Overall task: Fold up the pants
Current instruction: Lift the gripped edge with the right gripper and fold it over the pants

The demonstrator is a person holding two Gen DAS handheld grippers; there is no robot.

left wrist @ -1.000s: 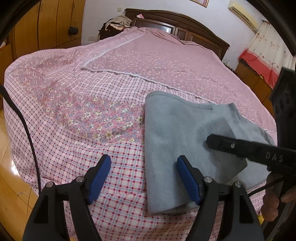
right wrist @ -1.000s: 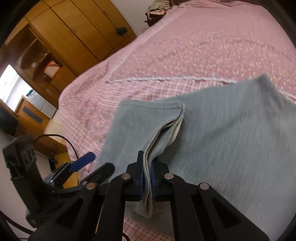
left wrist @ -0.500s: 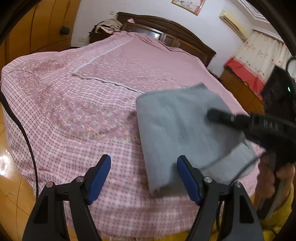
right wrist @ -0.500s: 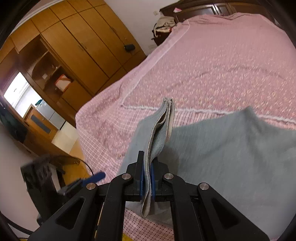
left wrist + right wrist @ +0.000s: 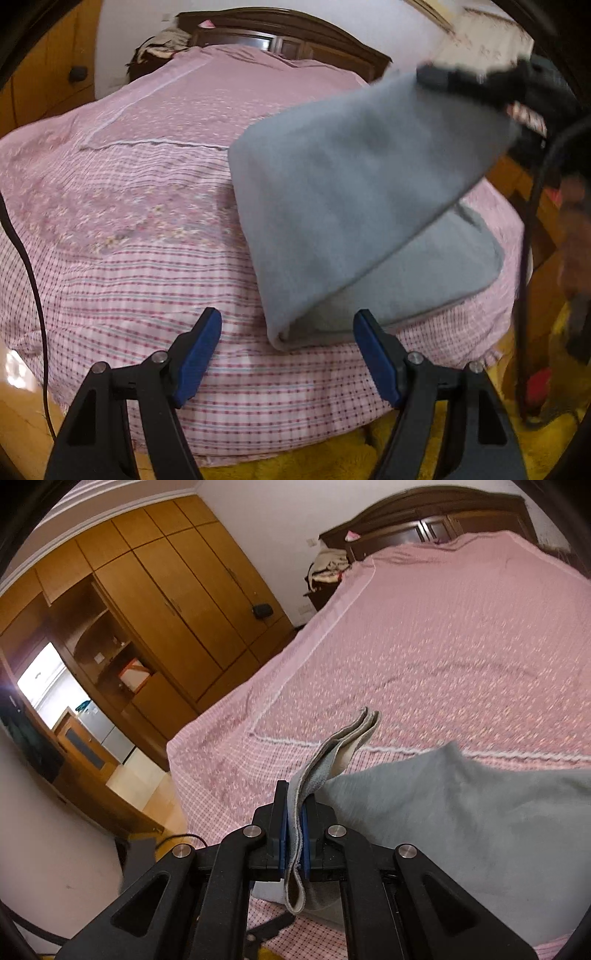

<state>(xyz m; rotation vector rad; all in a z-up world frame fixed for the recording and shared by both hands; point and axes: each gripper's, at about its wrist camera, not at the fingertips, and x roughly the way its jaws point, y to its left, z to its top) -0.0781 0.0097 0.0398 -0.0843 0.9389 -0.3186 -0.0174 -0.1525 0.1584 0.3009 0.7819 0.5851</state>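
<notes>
Lifted higher since a second ago, the pants [image 5: 332,177] hang mid-fold from the clenched right hand-held gripper [image 5: 294,834]; left hand-held gripper [image 5: 287,354] gapes idle. Next: lay the flap across.

Bare bedspread [image 5: 122,206] left of lifted pants [image 5: 343,206]; headboard [image 5: 436,513] far beyond.

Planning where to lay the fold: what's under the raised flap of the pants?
Under the lifted flap lies the lower gray pants layer on the pink bedspread. The bedspread beneath it is covered.
</notes>
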